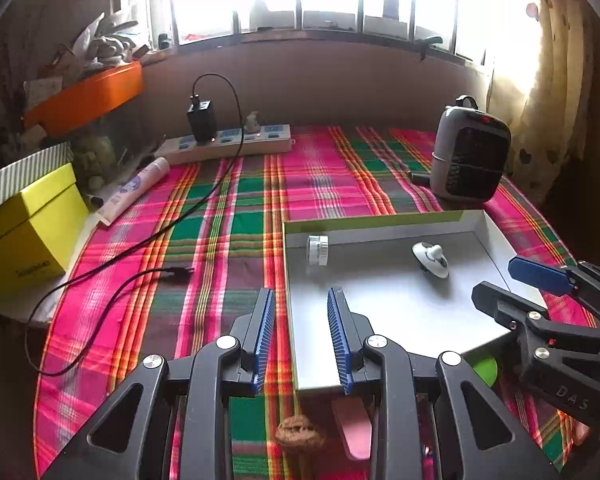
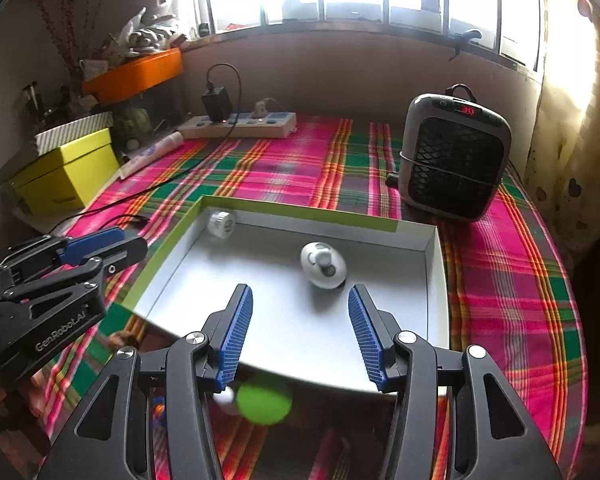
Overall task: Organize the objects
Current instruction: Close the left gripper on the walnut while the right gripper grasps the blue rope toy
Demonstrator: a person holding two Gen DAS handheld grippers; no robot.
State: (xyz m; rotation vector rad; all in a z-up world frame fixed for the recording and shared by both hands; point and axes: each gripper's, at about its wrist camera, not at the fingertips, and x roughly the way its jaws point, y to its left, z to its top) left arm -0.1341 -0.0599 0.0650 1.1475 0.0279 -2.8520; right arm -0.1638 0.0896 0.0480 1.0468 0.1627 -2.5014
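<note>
A shallow grey tray with a green rim (image 1: 380, 312) (image 2: 300, 328) lies on the plaid cloth. In it are a small silver ribbed cap (image 1: 317, 250) (image 2: 221, 223) at the far left corner and a white suction hook (image 1: 431, 258) (image 2: 323, 265) near the middle. My left gripper (image 1: 302, 304) is open and empty over the tray's left wall. My right gripper (image 2: 300, 300) is open and empty above the tray, just short of the hook. Under the grippers lie a walnut (image 1: 299, 433), a pink flat piece (image 1: 354, 428) and a green round object (image 2: 264, 399) (image 1: 485, 367).
A grey heater (image 1: 469, 151) (image 2: 454, 158) stands at the back right. A power strip with charger (image 1: 228, 142) (image 2: 240, 124) and a black cable (image 1: 172, 224) lie at the back left, with a tube (image 1: 134, 190) and a yellow box (image 1: 28, 228) (image 2: 66, 174).
</note>
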